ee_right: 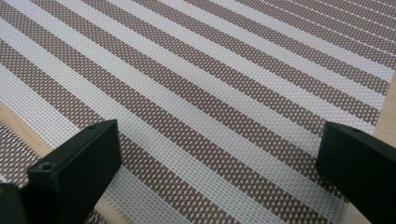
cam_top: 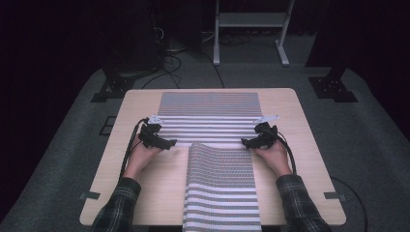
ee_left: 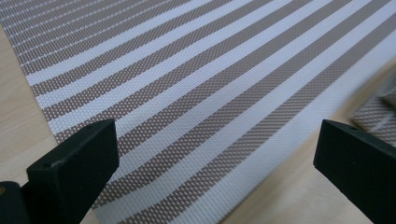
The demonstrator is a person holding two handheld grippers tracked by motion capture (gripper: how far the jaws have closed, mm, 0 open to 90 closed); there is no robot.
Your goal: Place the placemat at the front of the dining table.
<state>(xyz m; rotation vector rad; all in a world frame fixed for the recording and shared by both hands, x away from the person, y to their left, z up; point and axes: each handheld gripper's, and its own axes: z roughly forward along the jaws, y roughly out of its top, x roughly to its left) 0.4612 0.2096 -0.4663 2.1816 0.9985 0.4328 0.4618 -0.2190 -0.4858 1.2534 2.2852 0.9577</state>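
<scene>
You are hovering both claws over the near edge of the striped placemat (cam_top: 209,116) lying flat across the far middle of the desk (cam_top: 300,159). Your left claw (cam_top: 170,143) is spread wide at the mat's near left corner, gripping nothing; your right claw (cam_top: 245,142) is likewise spread at its near right corner. A second striped mat (cam_top: 221,188) is draping over the desk's near edge, its far end curling upward. Judging by this, neither corner is being gripped yet, so the lifting or folding is all ahead. No writing or brand is showing anywhere.
</scene>
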